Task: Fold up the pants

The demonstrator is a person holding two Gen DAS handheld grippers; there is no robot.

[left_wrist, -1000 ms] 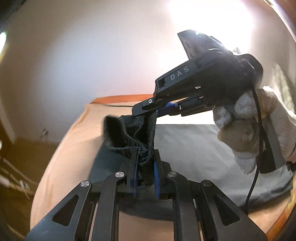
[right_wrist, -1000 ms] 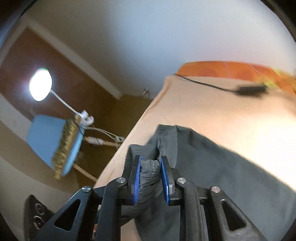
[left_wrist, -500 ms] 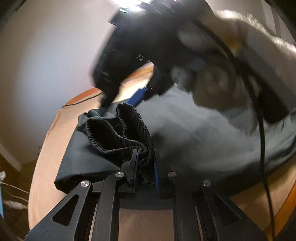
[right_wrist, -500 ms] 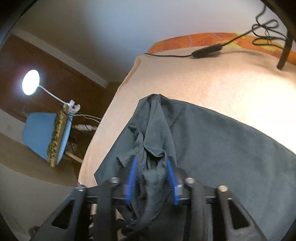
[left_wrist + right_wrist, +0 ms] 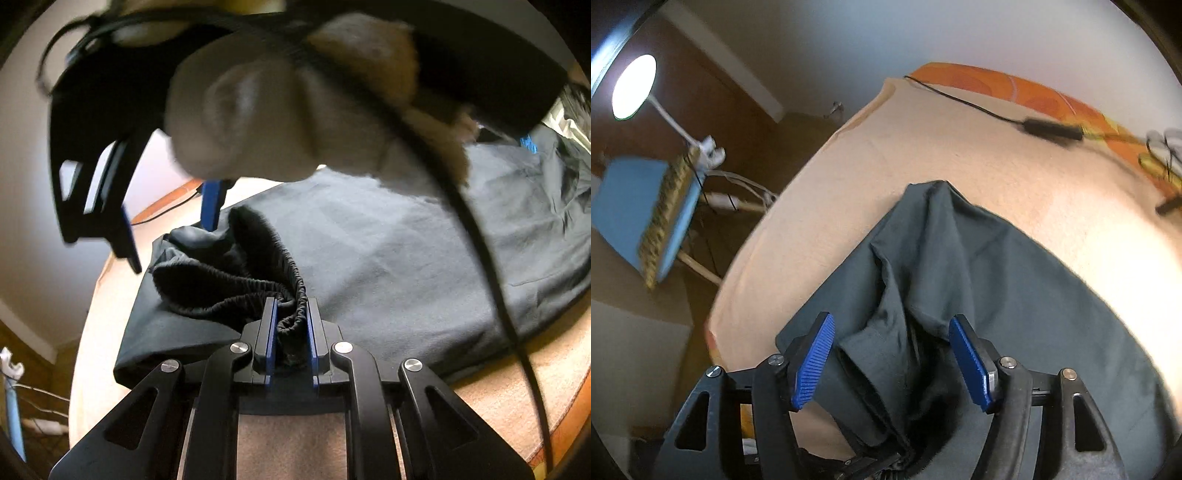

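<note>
The left tongs (image 5: 289, 325) were clamped narrow on the gathered elastic waistband (image 5: 236, 295) of the dark pants (image 5: 388, 280), which lay spread on the peach-covered bed (image 5: 923, 155). From that pinch the pants ran away to the right, long axis stretching toward the rumpled far end near the frame edge, so the waistband end sat right at the left tongs while the legs lay well apart from them. The right tongs (image 5: 892, 363) stood wide, blue pads (image 5: 812, 363) splayed either side of a ridge of cloth without pressing it; that ridge rose between them and ran straight ahead to a point on the bed. In the left view the right tongs hung just above the bunched waistband, gloved hand (image 5: 258, 110) blurred and filling the top of the frame, so how near they were to the cloth was hard to call. The left tongs looked the better placed to carry the waist end over along that long axis.
</note>
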